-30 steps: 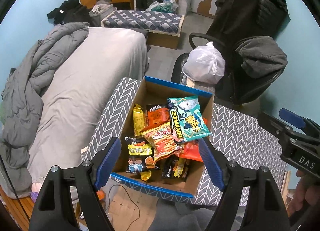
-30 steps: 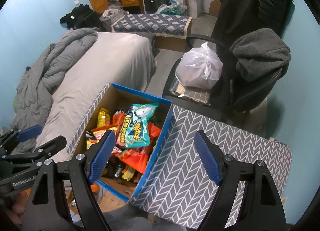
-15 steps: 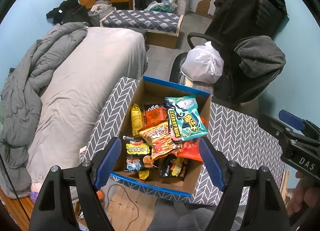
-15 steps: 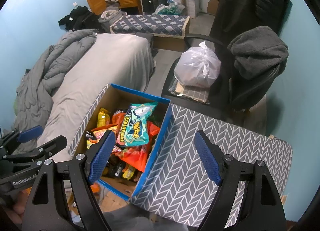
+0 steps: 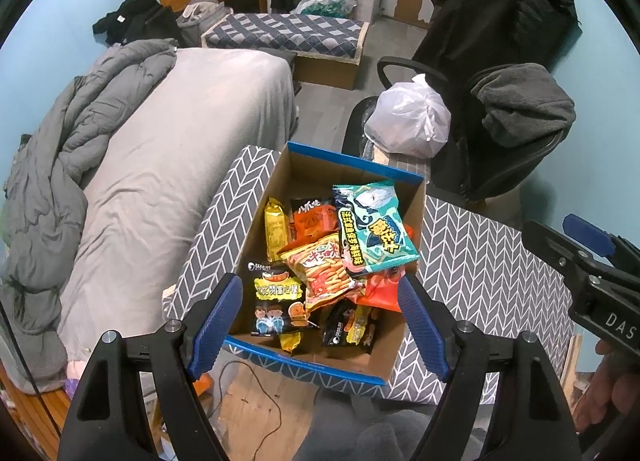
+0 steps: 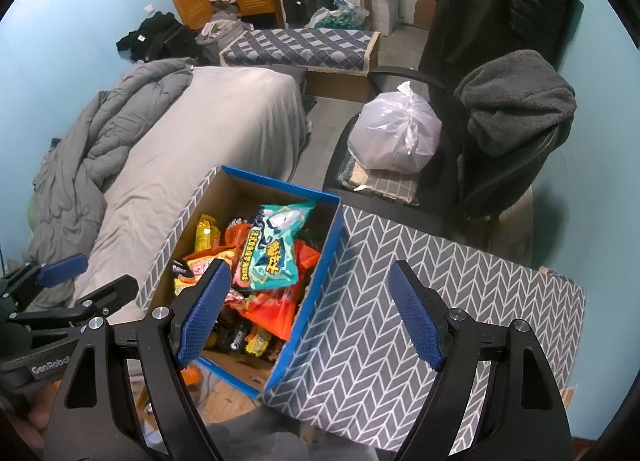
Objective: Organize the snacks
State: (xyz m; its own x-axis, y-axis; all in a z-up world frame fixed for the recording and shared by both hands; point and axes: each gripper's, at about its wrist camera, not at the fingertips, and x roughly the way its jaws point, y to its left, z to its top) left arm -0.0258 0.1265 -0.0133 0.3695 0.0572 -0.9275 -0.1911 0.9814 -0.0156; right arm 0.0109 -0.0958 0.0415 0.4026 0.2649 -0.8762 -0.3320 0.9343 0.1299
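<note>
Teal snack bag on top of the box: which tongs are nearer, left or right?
Left. The left tongs hang open over the box, framing the teal snack bag. The right tongs hang open off to its right, straddling the box wall and the patterned lid.

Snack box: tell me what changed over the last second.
Almost nothing. Both wrist views drifted slightly; the box sits a touch higher in frame. Nothing was gripped or released. The left gripper and right gripper stay open and empty above it, and the teal bag still lies on top of the snacks.
</note>
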